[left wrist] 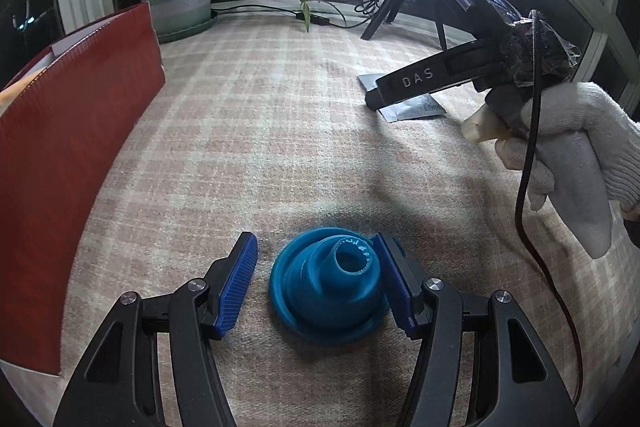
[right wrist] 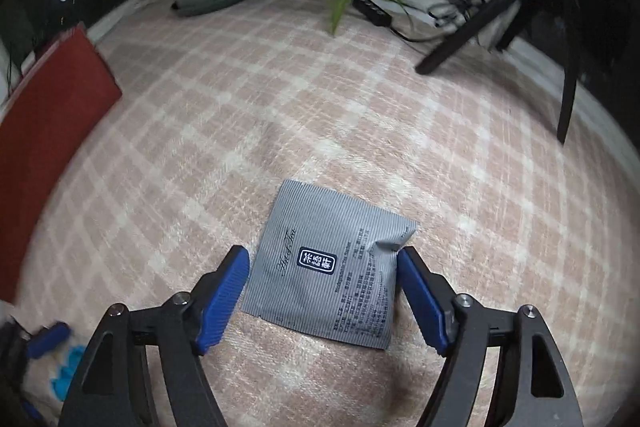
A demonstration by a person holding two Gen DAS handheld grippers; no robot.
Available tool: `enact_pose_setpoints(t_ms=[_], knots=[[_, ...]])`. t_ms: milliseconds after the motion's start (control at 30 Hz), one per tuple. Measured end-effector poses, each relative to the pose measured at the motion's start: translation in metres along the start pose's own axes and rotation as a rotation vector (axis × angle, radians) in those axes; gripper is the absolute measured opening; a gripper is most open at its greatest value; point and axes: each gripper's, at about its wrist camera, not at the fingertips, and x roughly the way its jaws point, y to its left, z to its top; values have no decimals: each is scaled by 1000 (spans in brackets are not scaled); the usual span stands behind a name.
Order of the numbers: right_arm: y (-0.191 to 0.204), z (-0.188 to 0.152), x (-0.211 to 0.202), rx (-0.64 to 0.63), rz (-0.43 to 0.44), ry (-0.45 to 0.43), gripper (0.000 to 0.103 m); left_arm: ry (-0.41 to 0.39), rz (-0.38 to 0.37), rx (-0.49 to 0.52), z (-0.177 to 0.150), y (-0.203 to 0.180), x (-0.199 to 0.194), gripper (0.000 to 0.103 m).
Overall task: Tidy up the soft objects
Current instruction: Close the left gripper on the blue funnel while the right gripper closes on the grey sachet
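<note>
Straddling their targets, left gripper (left wrist: 316,281) stands wide around the blue silicone funnel (left wrist: 329,291), right gripper (right wrist: 322,297) wide around the grey sachet (right wrist: 326,263), neither clamped, poised to pinch.

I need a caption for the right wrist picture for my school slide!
Right gripper hovers with open jaws around a grey tea sachet lying on the checked cloth.

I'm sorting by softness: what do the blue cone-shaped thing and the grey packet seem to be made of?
The blue stepped cone-shaped piece looks like matte silicone or rubber: smooth folded rings, dull sheen, though hard plastic can't be excluded. The flat grey ribbed sachet looks like thin foil or plastic film: fine stripes, printed text, a crumpled torn corner.
</note>
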Motion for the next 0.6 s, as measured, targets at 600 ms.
enact_pose_setpoints(t_ms=[600], knots=[[-23,-11,-12,-3,25,-5,35,-13,-24,10,-2,-2,-3,45]])
